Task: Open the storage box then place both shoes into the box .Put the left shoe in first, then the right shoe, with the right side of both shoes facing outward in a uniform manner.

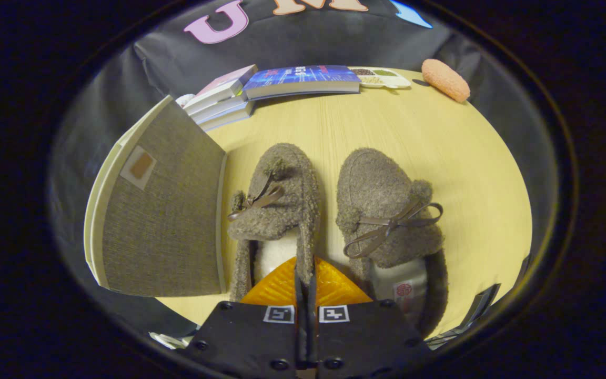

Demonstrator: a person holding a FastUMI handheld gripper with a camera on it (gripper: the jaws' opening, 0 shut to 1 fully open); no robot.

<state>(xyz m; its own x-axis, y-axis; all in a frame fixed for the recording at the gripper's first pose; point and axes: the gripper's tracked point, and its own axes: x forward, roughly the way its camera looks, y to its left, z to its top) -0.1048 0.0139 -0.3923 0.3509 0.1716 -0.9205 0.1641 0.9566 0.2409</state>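
Pinching left shoe (276, 210) rim, gripper (305, 271) closed (right shoe (387, 216) beside)

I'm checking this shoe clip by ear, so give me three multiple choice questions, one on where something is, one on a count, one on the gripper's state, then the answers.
1. Where does the storage box stand?
A. beside the left shoe
B. beyond the books
C. on the right shoe

2. How many shoes lie on the table?
A. one
B. two
C. three

3. How are the fingers of the gripper?
A. wide apart
B. closed together at the left shoe's inner rim
C. pressing on the box

Answers: 1 A, box flanks that shoe. 2 B, a pair shows. 3 B, the fingers meet.
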